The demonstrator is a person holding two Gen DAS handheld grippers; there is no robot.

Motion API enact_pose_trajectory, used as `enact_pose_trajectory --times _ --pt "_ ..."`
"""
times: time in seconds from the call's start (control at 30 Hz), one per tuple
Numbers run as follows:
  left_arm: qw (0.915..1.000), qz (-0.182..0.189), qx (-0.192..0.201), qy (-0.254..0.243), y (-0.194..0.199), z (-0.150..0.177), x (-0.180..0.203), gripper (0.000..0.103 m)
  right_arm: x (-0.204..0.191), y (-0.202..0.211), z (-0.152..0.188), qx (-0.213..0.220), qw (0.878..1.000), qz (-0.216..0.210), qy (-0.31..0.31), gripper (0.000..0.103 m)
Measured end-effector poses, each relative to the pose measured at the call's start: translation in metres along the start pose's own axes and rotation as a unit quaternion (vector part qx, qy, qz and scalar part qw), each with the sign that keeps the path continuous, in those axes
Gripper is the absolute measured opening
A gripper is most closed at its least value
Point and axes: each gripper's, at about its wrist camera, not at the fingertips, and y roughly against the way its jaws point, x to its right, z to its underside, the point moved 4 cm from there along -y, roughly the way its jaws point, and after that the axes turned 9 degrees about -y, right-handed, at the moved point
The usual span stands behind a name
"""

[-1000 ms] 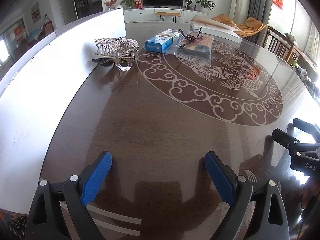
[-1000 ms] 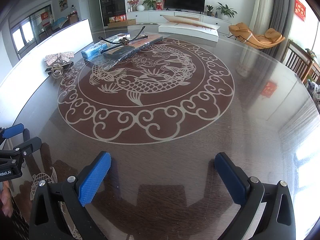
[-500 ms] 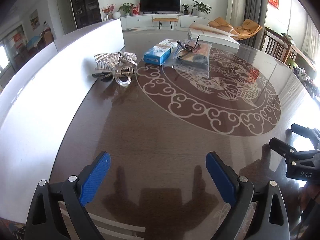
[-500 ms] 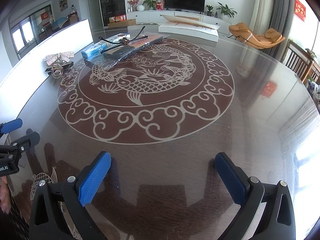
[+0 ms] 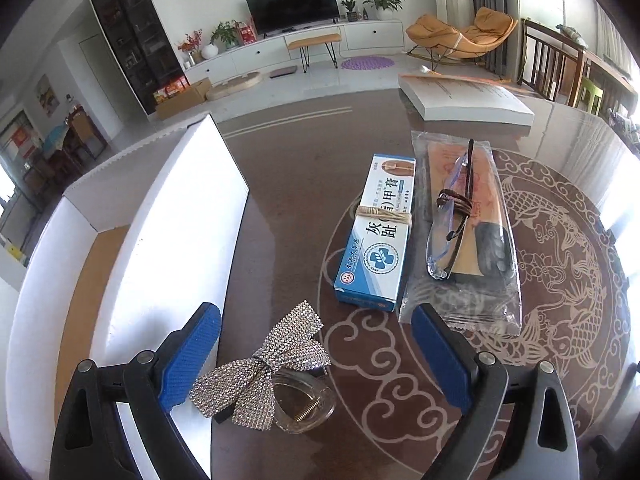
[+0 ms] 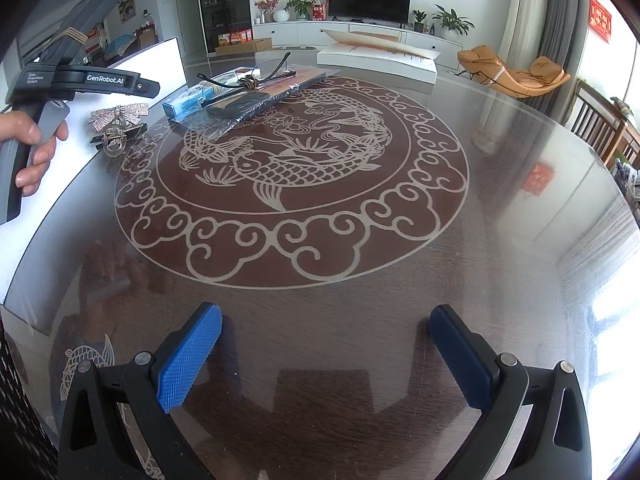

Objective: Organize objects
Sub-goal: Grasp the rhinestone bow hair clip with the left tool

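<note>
A rhinestone bow hair clip (image 5: 264,372) lies on the dark table between the spread blue fingers of my left gripper (image 5: 316,354), which is open around it without touching. Beyond it lie a blue-and-white medicine box (image 5: 378,236) with a cord band, and a clear packet (image 5: 466,240) with glasses (image 5: 452,216) on top. My right gripper (image 6: 326,354) is open over bare table near the front edge. In the right wrist view the clip (image 6: 116,128), the box (image 6: 188,100) and the packet (image 6: 256,96) sit at the far left, by the hand-held left gripper body.
A white open cardboard box (image 5: 160,240) stands along the table's left side, close to my left finger. A large white flat box (image 5: 468,98) lies at the far edge. A person's hand (image 6: 34,148) grips the left tool. Chairs stand at the right.
My left gripper has travelled far forward across the table and now straddles the bow clip. The right gripper has stayed in place, still open.
</note>
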Motion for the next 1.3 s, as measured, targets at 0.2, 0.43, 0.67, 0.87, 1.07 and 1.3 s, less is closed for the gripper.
enact_pose_trajectory --times 0.2,0.43,0.67,0.87,1.07,1.3 --pt "0.999 0.025 -0.003 0.036 -0.015 0.028 -0.004 0.055 0.0 0.0 0.0 0.0 1.0 0.0 0.0 0.103" --pt "0.9959 0.013 0.024 0.086 0.035 0.106 0.016 0.049 0.0 0.0 0.0 0.0 1.0 0.0 0.0 0.103" --pt "0.9915 0.029 0.028 0.124 0.062 0.152 0.041 0.065 0.0 0.0 0.0 0.0 1.0 0.0 0.0 0.103" --pt "0.992 0.029 0.021 0.121 0.056 0.156 0.044 0.088 0.0 0.0 0.0 0.0 1.0 -0.001 0.0 0.103" --pt "0.9913 0.025 0.016 0.128 0.056 0.161 0.04 0.098 0.0 0.0 0.0 -0.001 1.0 -0.001 0.0 0.103" --pt "0.991 0.025 0.013 0.131 0.055 0.164 0.04 0.103 0.0 0.0 0.0 -0.001 1.0 -0.001 0.0 0.103"
